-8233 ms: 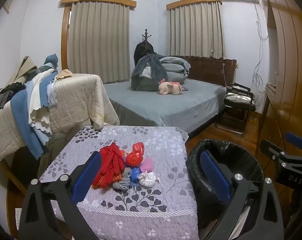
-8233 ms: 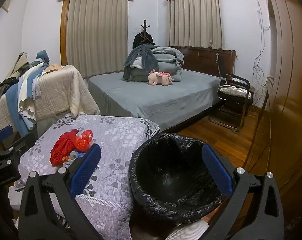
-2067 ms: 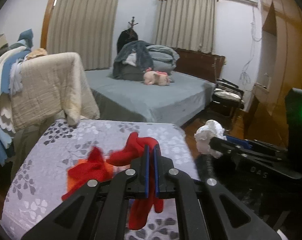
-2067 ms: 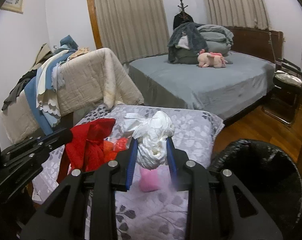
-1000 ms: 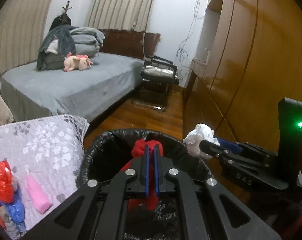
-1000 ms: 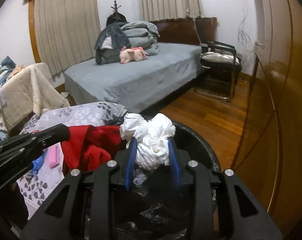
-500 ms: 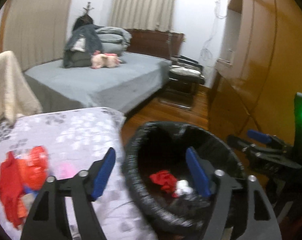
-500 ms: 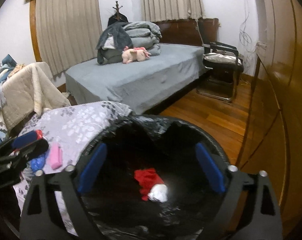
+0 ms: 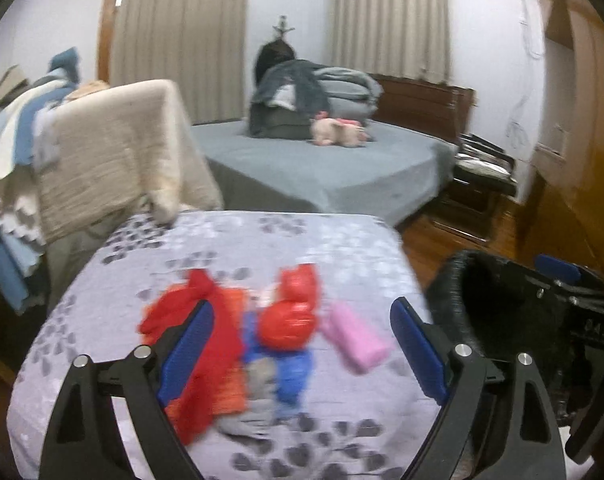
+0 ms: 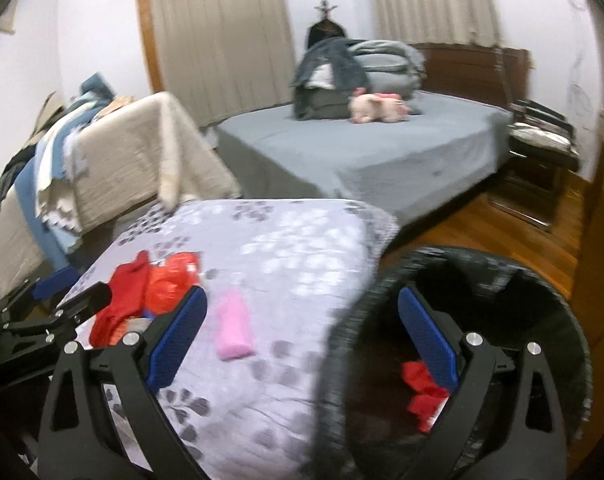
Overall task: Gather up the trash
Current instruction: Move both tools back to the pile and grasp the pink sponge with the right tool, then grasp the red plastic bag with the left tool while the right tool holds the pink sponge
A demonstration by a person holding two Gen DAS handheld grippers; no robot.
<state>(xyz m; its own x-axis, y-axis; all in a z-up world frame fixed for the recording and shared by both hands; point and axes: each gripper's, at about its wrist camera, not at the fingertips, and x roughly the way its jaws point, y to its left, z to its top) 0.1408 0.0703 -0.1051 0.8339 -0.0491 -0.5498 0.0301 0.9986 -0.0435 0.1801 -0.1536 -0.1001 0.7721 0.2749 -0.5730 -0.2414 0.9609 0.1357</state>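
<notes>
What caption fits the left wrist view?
Open left gripper, opening wider, empty above pink packet and red bags on quilt.

Even indoor light, motion blur, fisheye-dark corners

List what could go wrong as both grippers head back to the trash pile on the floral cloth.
1. The red bag, blue scrap and red cloth lie tangled, so the left gripper, its jaws opening and empty, may drag several pieces together.
2. The pink item lies apart, toward the cloth's edge beside the bin; a nudge from the right gripper might push it off.
3. Both grippers converge on one small pile and may collide.
</notes>
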